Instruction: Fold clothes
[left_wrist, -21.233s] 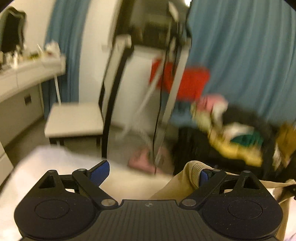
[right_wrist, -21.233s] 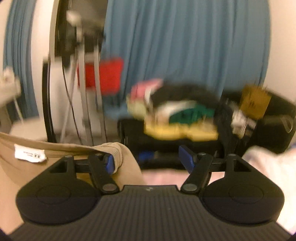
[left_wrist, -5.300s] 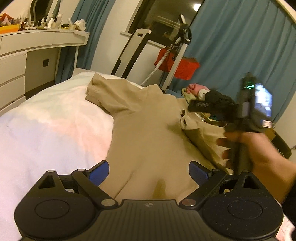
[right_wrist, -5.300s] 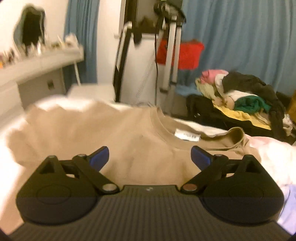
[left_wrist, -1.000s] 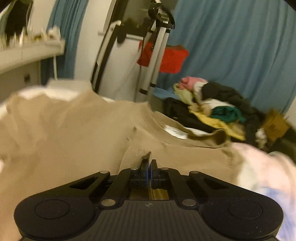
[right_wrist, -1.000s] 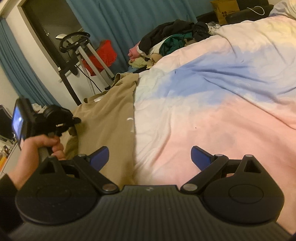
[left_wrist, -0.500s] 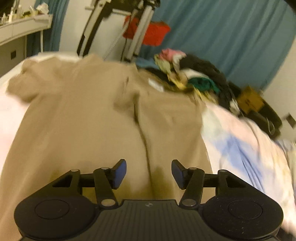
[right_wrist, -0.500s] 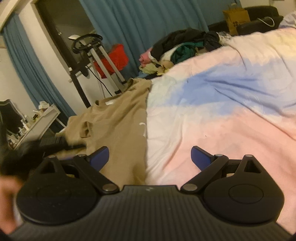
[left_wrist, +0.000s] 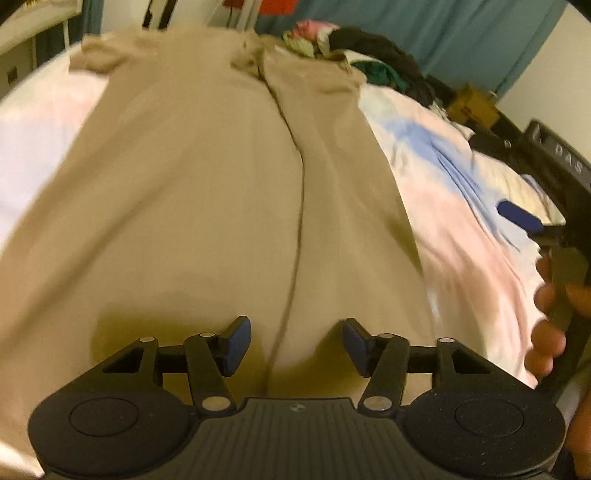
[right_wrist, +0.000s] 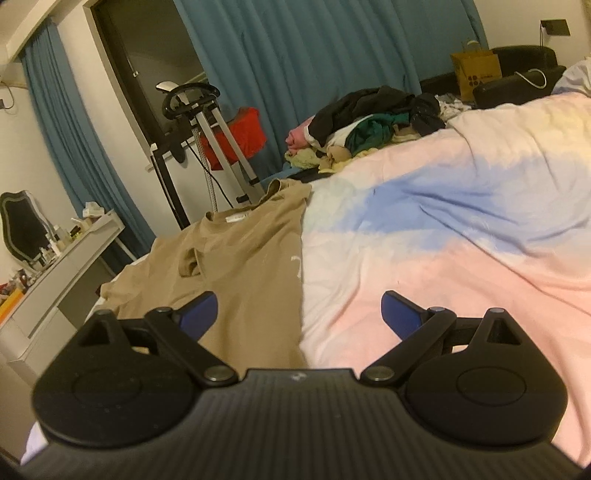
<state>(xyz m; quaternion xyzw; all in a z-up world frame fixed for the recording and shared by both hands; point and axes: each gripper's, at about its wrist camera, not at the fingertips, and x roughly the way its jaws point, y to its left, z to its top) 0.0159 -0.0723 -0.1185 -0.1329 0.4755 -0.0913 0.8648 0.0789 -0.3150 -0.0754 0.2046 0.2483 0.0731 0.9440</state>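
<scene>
A tan t-shirt (left_wrist: 192, 192) lies flat on the bed with its right side folded inward, leaving a lengthwise edge down the middle. It also shows in the right wrist view (right_wrist: 240, 266), collar toward the far edge. My left gripper (left_wrist: 294, 345) is open and empty, just above the shirt's near hem, astride the fold edge. My right gripper (right_wrist: 299, 314) is open and empty, over the shirt's right edge where it meets the bedspread. It also shows at the right of the left wrist view (left_wrist: 546, 229).
The bed has a pink, blue and white bedspread (right_wrist: 461, 240). A pile of clothes (right_wrist: 369, 122) lies beyond the bed. An exercise bike (right_wrist: 207, 147), blue curtains (right_wrist: 314, 55) and a white dresser (right_wrist: 55, 273) stand around it.
My left gripper let go of the shirt fold, opened wide and drew back toward the hem. The folded side now lies flat. My right gripper stayed open, turning slightly toward the shirt.
</scene>
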